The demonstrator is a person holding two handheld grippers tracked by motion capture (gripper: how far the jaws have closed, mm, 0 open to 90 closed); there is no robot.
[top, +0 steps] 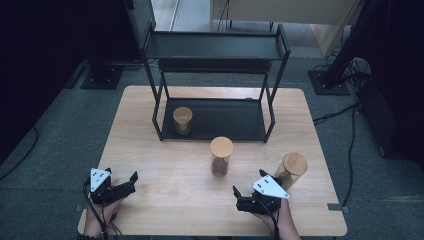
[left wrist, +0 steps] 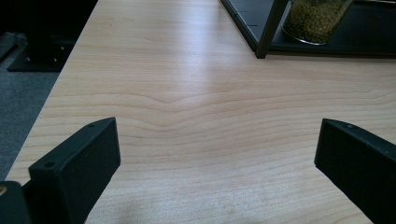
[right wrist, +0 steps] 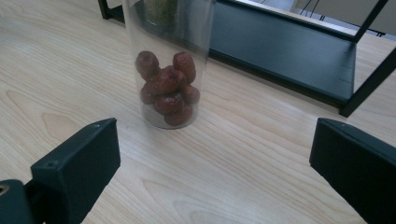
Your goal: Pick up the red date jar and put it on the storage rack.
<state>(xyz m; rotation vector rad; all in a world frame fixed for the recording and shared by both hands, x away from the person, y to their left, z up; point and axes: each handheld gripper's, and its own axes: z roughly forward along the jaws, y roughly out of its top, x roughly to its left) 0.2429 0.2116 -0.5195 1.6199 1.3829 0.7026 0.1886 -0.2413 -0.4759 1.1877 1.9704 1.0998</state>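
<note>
Both pairs of jaws stand wide apart and empty — the right gripper [top: 243, 195] low at 5 o'clock on the worktop [top: 165, 200], the left gripper [top: 125, 183] at 7 o'clock. The likely step is taking the jar of dates [right wrist: 167, 70], just ahead of the right jaws at the worktop's centre. Best to square up, straddle the glass below its wooden lid [top: 221, 146], and close gently — the rack [top: 215, 117] at 12 o'clock already holds one jar [top: 182, 120].
</note>
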